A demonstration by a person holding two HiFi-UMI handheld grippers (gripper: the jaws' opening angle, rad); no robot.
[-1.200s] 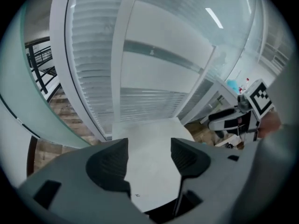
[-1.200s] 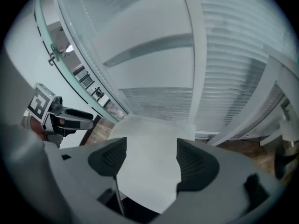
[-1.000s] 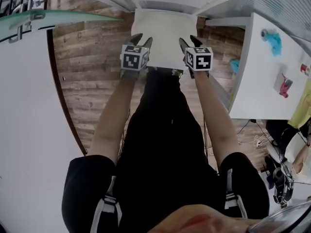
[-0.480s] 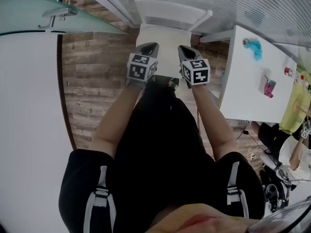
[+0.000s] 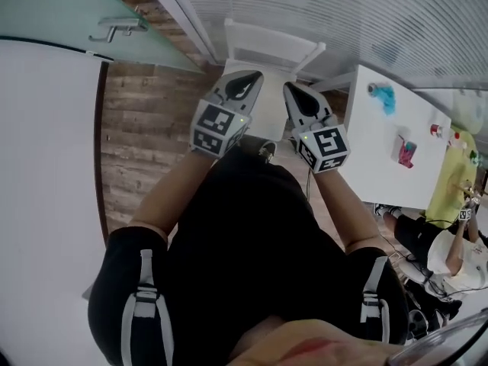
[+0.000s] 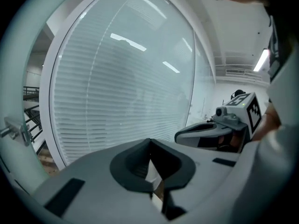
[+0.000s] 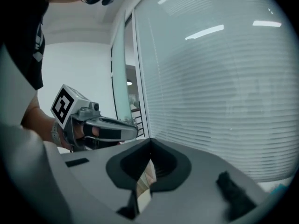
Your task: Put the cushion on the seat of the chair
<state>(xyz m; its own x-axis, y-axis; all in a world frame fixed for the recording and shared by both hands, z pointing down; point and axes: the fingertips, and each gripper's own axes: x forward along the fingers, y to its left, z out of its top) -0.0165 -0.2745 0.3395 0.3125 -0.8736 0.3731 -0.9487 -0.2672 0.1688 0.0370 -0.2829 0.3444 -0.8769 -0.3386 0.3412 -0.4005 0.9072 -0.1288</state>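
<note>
A cream cushion lies on the seat of the white chair, far below my hands in the head view. Both grippers are raised well above it and hold nothing. My left gripper is shut, its jaws meeting in a closed tip in front of the window blinds. My right gripper is shut too, pads together. Each gripper view shows the other gripper beside it: the right gripper and the left gripper. Most of the cushion is hidden by the two grippers.
A white table stands at the right with a teal item and a pink item. A glass door with a handle is at the upper left, a white wall at the left, blinds behind the chair. Another person sits at the far right.
Both grippers stood open at the cushion's near edge; they have since closed and risen high above the chair, tilting up toward the blinds. The cushion stays on the seat.
</note>
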